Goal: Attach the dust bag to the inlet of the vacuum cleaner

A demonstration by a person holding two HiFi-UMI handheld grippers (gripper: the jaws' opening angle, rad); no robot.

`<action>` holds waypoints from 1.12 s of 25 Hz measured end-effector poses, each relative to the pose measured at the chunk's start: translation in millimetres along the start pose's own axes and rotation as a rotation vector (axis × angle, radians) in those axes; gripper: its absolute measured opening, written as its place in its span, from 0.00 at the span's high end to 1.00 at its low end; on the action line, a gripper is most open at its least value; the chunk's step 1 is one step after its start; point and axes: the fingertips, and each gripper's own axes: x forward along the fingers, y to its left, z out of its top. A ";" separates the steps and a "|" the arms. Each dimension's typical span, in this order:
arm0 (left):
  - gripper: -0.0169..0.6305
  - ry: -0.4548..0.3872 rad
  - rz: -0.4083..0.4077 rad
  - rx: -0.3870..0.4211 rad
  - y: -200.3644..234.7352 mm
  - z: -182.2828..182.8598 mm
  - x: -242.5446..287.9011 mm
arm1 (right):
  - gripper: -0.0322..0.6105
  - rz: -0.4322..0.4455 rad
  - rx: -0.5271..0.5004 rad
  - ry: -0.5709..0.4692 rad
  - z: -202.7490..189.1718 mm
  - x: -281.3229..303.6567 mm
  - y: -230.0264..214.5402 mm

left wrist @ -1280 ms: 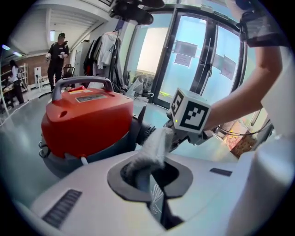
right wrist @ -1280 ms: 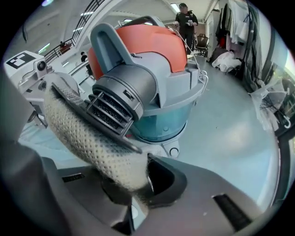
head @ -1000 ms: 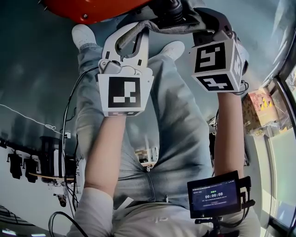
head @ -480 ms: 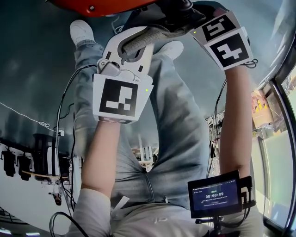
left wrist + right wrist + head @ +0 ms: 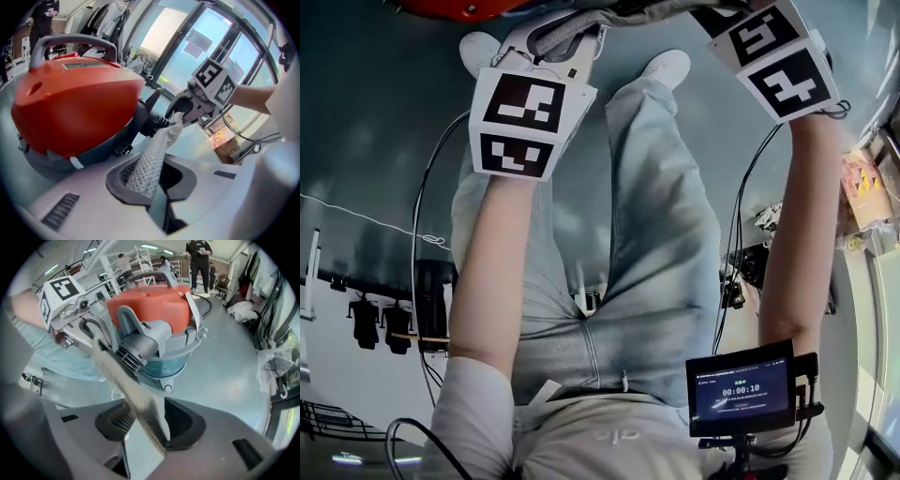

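Observation:
The vacuum cleaner (image 5: 75, 103) has a red top on a grey tub and stands on the floor; its ribbed inlet (image 5: 136, 350) faces me. A grey mesh dust bag (image 5: 150, 164) is stretched in front of the inlet between my two grippers. My left gripper (image 5: 147, 180) is shut on one end of it. My right gripper (image 5: 147, 427) is opening: the bag's other end (image 5: 136, 399) lies between its jaws, against one pad only. In the head view both marker cubes (image 5: 525, 112) (image 5: 778, 56) sit at the top edge, with the bag (image 5: 572, 28) between them.
Below the grippers are the person's jeans legs and white shoes (image 5: 666, 66). Cables (image 5: 431, 234) trail on the grey floor at left, and a small monitor (image 5: 741, 394) sits low right. Boxes (image 5: 862, 183) stand by the window. People (image 5: 199, 258) stand beyond the vacuum.
Both grippers have moved toward the top of the head view with the bag. The vacuum's red top has nearly left the frame. The left cube has tipped over.

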 end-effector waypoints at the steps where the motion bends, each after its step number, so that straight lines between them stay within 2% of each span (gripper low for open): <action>1: 0.93 0.022 -0.006 0.029 -1.8 -5.0 2.7 | 0.70 -0.011 -0.027 -0.041 0.0 -3.5 0.9; 5: 0.86 0.109 0.000 0.189 -9.0 -14.7 0.1 | 0.70 -0.069 -0.203 -0.152 11.3 -11.4 7.7; 9: 0.83 0.144 0.027 0.379 -22.2 2.4 -11.4 | 0.71 -0.149 -0.412 -0.050 4.4 9.6 10.1; 11: 0.83 0.139 0.029 0.442 -27.0 18.6 -4.7 | 0.74 -0.165 -0.437 -0.010 2.5 17.4 7.5; 12: 0.83 0.148 0.017 0.444 -27.3 22.9 4.0 | 0.86 -0.162 -0.421 -0.002 3.5 19.1 6.0; 14: 0.83 0.204 -0.028 0.420 -27.7 21.5 24.1 | 0.90 -0.147 -0.367 0.002 5.4 19.7 3.7; 17: 0.79 0.281 -0.065 0.417 -33.3 15.4 37.3 | 0.90 -0.113 -0.286 -0.017 5.4 16.3 5.7; 21: 0.79 0.290 -0.056 0.404 -29.5 16.1 44.0 | 0.90 -0.079 -0.250 -0.039 9.2 15.1 4.5; 25: 0.88 0.364 -0.062 0.356 -29.0 11.3 42.4 | 0.90 -0.076 -0.231 -0.040 3.6 16.5 10.7; 28: 0.89 0.431 -0.043 0.390 -29.3 13.5 39.9 | 0.90 -0.094 -0.222 -0.031 -0.9 18.2 11.8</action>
